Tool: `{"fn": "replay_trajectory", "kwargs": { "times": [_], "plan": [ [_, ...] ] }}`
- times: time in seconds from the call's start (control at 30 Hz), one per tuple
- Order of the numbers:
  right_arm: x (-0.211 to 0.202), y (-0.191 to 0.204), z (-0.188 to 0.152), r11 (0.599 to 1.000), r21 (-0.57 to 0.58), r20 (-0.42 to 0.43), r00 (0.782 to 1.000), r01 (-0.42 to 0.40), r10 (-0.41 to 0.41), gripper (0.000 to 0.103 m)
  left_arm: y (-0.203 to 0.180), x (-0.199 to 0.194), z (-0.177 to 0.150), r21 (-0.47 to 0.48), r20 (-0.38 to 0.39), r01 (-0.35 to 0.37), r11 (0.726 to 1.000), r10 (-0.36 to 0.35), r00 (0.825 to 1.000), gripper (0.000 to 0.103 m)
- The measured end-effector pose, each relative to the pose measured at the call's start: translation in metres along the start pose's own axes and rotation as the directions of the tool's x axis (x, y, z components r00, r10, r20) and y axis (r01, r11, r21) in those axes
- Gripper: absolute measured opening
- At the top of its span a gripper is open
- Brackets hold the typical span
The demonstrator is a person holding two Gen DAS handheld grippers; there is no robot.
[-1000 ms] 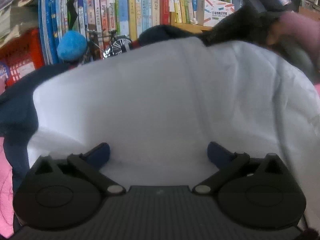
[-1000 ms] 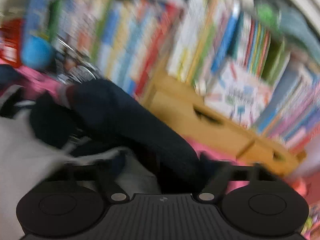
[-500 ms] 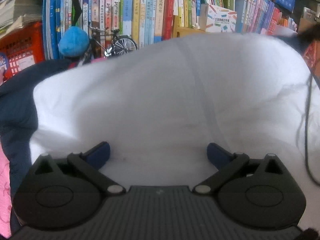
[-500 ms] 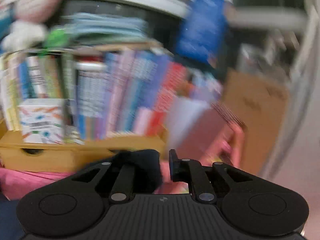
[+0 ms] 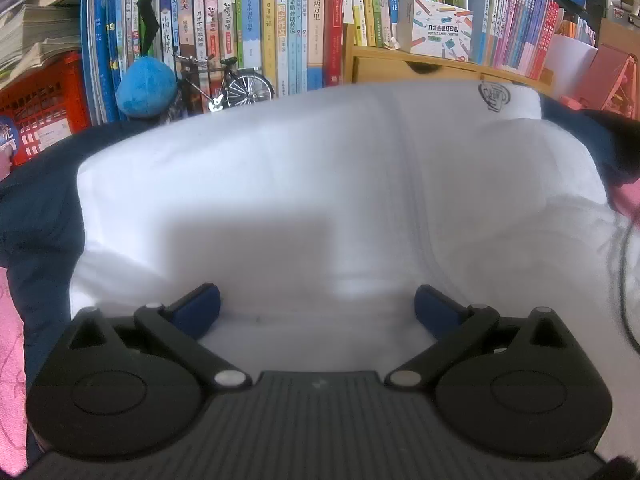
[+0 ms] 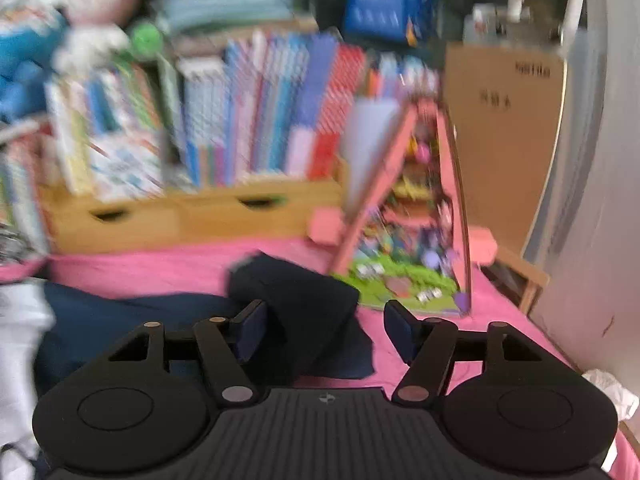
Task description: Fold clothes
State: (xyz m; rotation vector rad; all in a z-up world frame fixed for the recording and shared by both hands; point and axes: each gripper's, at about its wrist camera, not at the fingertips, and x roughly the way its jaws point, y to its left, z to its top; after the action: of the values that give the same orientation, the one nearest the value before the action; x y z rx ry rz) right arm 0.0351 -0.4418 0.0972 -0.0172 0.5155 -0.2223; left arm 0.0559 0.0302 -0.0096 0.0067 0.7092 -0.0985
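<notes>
A white garment [image 5: 320, 200] with navy sleeves lies spread over the pink cloth [image 6: 160, 268], a small dark logo [image 5: 494, 96] at its far right corner. My left gripper [image 5: 316, 312] is open, its blue pads resting low over the white body with nothing between them. One navy sleeve [image 5: 40, 208] hangs off at the left. In the blurred right wrist view, my right gripper [image 6: 325, 332] is open above the other navy sleeve [image 6: 296, 304], which lies crumpled on the pink cloth, nearer the left finger.
Shelves of upright books [image 5: 280, 32] run along the back, with a blue plush ball [image 5: 146, 88] and a model bicycle [image 5: 228, 88]. A wooden drawer unit [image 6: 192, 216], a pink-framed picture board [image 6: 404, 240] and a cardboard box [image 6: 504, 120] stand to the right.
My right gripper carried the navy sleeve out to the right, then opened; the sleeve now lies on the pink cloth. The garment's right side has dropped flat. The left gripper has stayed put.
</notes>
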Motion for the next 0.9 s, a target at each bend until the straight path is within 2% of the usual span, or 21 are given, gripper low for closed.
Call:
{"fn": "replay_trajectory", "kwargs": {
  "times": [0.17,0.27,0.33,0.37,0.43,0.5,0.53,0.63,0.73,0.77,0.83,0.9],
  "plan": [
    [-0.076,0.013,0.008,0.989,-0.097,0.129,0.984,-0.112,0.124,0.077,0.001,-0.002,0.0,0.0,0.01,-0.004,1.0,0.004,1.0,0.103],
    [-0.132,0.028,-0.005,0.964,-0.213,0.198,0.959,-0.161,0.204,0.085,0.002,-0.009,-0.001,0.0,0.028,-0.014,1.0,0.014,1.0,0.1],
    [-0.17,0.037,-0.019,0.935,-0.309,0.237,0.938,-0.176,0.254,0.09,0.0,-0.033,-0.007,-0.003,0.068,-0.025,1.0,0.025,0.997,0.097],
    [-0.182,0.041,-0.031,0.92,-0.341,0.222,0.935,-0.192,0.277,0.094,-0.001,-0.051,-0.012,-0.008,0.108,0.005,1.0,-0.004,0.994,0.097],
    [-0.207,0.047,-0.056,0.888,-0.402,0.188,0.928,-0.225,0.32,0.097,0.003,-0.095,-0.031,0.003,0.192,0.137,0.991,-0.135,0.972,0.098],
    [-0.224,0.068,-0.099,0.814,-0.498,0.053,0.927,-0.298,0.372,0.096,0.004,-0.131,-0.053,0.041,0.238,0.215,0.976,-0.219,0.946,0.101],
    [-0.23,0.081,-0.125,0.765,-0.557,-0.011,0.923,-0.324,0.384,0.096,0.003,-0.145,-0.065,0.065,0.246,0.225,0.972,-0.234,0.941,0.102],
    [-0.251,0.11,-0.176,0.672,-0.654,-0.062,0.91,-0.348,0.41,0.096,0.0,-0.18,-0.098,0.142,0.215,0.223,0.964,-0.25,0.944,0.103],
    [-0.263,0.126,-0.195,0.603,-0.646,-0.161,0.856,-0.468,0.491,0.096,-0.005,-0.197,-0.123,0.193,0.167,0.191,0.962,-0.224,0.96,0.103],
    [-0.265,0.126,-0.197,0.586,-0.657,-0.167,0.849,-0.475,0.502,0.096,-0.006,-0.201,-0.129,0.2,0.159,0.174,0.964,-0.208,0.965,0.103],
    [-0.27,0.122,-0.195,0.587,-0.68,-0.146,0.865,-0.44,0.479,0.097,-0.004,-0.203,-0.137,0.186,0.145,0.154,0.97,-0.183,0.972,0.103],
    [-0.265,0.11,-0.188,0.634,-0.67,-0.12,0.899,-0.386,0.42,0.097,-0.003,-0.201,-0.14,0.157,0.141,0.142,0.977,-0.164,0.976,0.103]
  ]
}}
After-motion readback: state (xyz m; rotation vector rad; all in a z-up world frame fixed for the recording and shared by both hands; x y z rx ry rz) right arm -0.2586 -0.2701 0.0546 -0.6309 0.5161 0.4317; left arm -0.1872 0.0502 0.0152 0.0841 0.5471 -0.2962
